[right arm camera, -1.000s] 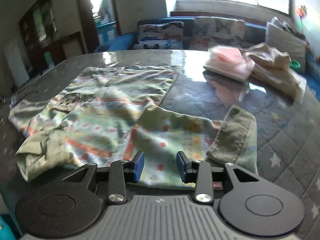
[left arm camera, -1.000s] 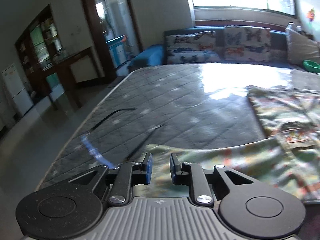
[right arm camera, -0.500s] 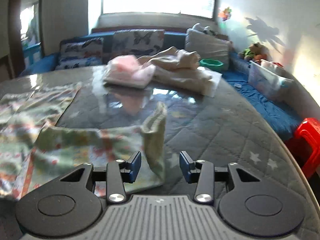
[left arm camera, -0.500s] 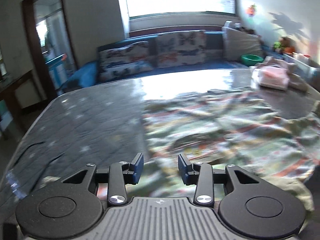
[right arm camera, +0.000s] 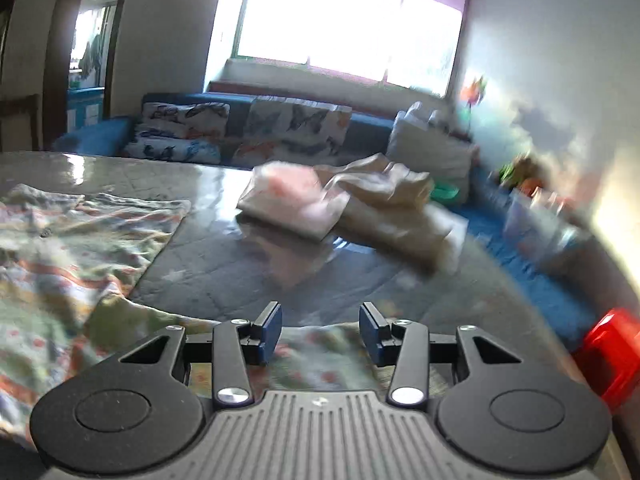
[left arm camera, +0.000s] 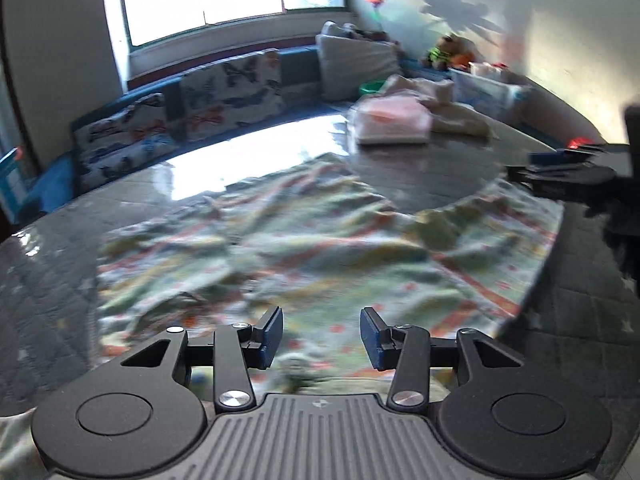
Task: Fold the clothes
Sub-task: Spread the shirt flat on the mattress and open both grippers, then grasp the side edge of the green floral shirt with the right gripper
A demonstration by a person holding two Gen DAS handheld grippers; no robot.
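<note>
A pale green patterned shirt (left arm camera: 304, 248) lies spread and wrinkled on the dark quilted table (left arm camera: 424, 176). My left gripper (left arm camera: 320, 338) is open and empty just above the shirt's near part. My right gripper (right arm camera: 320, 334) is open and empty over the shirt's right edge (right arm camera: 312, 344); the shirt (right arm camera: 60, 248) spreads to its left. The right gripper also shows at the right edge of the left wrist view (left arm camera: 568, 176), blurred, above the shirt's far right side.
A folded pink garment (right arm camera: 292, 196) and a beige pile (right arm camera: 392, 208) lie at the table's far right. A blue sofa with butterfly cushions (right arm camera: 240, 132) runs behind the table. A red stool (right arm camera: 612, 356) stands right of the table edge.
Both views swung right. The left gripper opened from nearly shut and moved from the shirt's left edge over its middle. The right gripper stayed open and moved toward the shirt's right edge.
</note>
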